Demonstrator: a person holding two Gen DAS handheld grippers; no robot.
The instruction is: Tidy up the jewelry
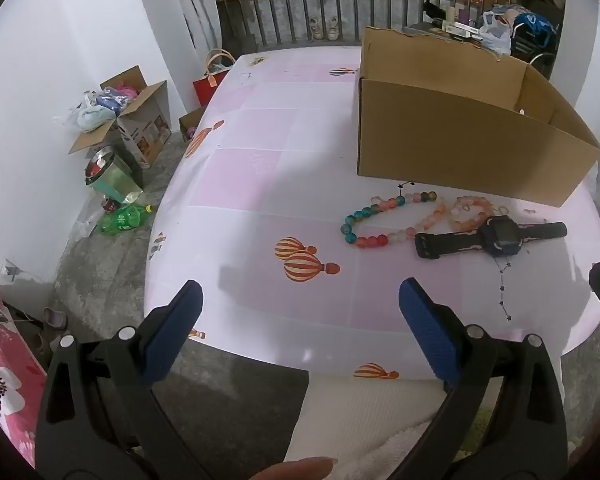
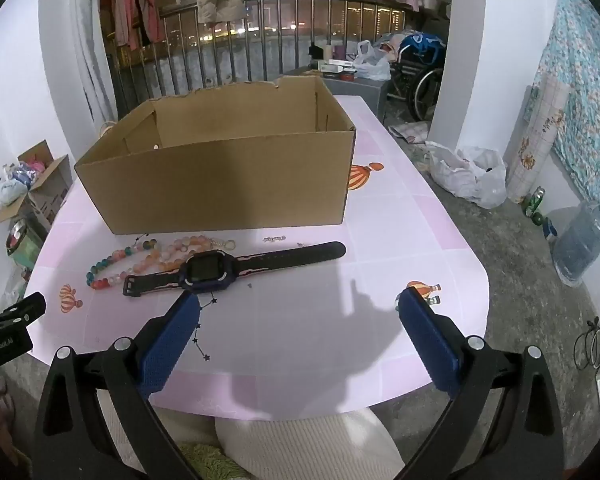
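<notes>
A dark blue and black smartwatch [image 1: 496, 234] [image 2: 206, 270] lies flat on the pink tablecloth, strap stretched out. Beside it lie a multicoloured bead string [image 1: 374, 218] [image 2: 112, 268] and a peach bead bracelet [image 1: 470, 208] [image 2: 180, 250]. An open cardboard box [image 1: 460, 148] [image 2: 220, 176] stands just behind them. My left gripper [image 1: 300, 316] is open and empty over the table's near edge, left of the jewelry. My right gripper [image 2: 300, 324] is open and empty, just in front of the watch. A small chain piece [image 2: 274, 238] lies near the box.
The table [image 1: 260, 168] [image 2: 420, 216] has a pink cloth with balloon prints. Boxes, bags and bottles stand on the floor at the left [image 1: 120, 120]. Plastic bags [image 2: 468, 174] and a water jug [image 2: 580, 240] stand on the floor at the right. A railing runs behind.
</notes>
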